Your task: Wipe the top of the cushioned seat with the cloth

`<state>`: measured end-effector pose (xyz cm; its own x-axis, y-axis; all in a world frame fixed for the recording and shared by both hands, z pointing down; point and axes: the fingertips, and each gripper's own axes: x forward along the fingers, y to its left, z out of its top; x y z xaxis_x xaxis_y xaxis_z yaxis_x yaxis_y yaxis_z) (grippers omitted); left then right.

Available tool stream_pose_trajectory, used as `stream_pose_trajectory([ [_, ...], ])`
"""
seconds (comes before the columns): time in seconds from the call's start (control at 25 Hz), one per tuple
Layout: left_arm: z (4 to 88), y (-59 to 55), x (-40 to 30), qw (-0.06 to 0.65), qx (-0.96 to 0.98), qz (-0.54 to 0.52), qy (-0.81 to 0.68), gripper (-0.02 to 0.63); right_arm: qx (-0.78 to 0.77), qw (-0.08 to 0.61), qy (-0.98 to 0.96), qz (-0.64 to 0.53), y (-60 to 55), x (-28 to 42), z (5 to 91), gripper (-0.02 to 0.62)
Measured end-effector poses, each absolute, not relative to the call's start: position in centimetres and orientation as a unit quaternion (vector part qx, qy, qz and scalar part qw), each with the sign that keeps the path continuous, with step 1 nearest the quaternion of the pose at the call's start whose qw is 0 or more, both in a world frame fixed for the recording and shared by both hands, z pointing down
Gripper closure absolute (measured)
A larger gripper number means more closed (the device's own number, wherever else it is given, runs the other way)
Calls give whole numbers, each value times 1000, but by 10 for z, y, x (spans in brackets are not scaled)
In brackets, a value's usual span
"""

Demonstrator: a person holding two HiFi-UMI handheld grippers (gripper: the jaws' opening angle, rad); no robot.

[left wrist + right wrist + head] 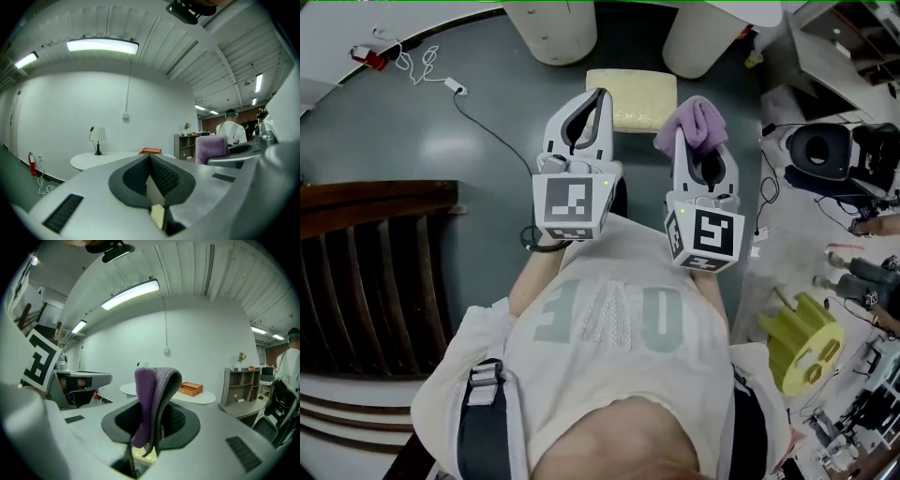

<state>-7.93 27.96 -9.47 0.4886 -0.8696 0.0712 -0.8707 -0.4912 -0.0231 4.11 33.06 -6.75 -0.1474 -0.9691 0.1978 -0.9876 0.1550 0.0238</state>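
The cushioned seat (633,97) is a pale yellow square pad on the dark floor ahead of me, below both raised grippers. My right gripper (682,134) is shut on a purple cloth (696,125). The cloth (152,397) is folded and stands up out of the jaws in the right gripper view. My left gripper (599,95) is held beside it, shut with nothing between its fingers, its dark pads (161,176) meeting at the tips. The cloth (212,148) also shows at the right of the left gripper view. Both grippers point level across the room.
Two white table pedestals (551,28) stand just beyond the seat. Dark wooden stairs (366,262) lie at my left, and a white cable (487,131) runs over the floor. A black chair (825,150) and a yellow spool (806,352) are at my right. A person (230,130) stands far off.
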Motion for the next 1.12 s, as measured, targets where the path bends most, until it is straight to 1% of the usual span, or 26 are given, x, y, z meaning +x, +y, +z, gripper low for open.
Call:
stream_pose_trajectory([
  [0.24,-112,178,-80,14,873,34,-487,600,669,81,-736,60,230,44,-97,500],
  [0.48,-112,103,-83,15,881,45,-470,600,669,87,-733,83,168,32,-99,500],
  [0.6,-107,88,-80,16,880,49,-473,600,669,103,-730,93,159,37,-87,500],
  [0.8,-94,82,-72,35,868,66,-491,600,667,109,-729,109,146,54,-75,500],
  [1.12,-88,81,-65,45,847,89,-522,600,632,122,-757,113,128,54,-66,500],
])
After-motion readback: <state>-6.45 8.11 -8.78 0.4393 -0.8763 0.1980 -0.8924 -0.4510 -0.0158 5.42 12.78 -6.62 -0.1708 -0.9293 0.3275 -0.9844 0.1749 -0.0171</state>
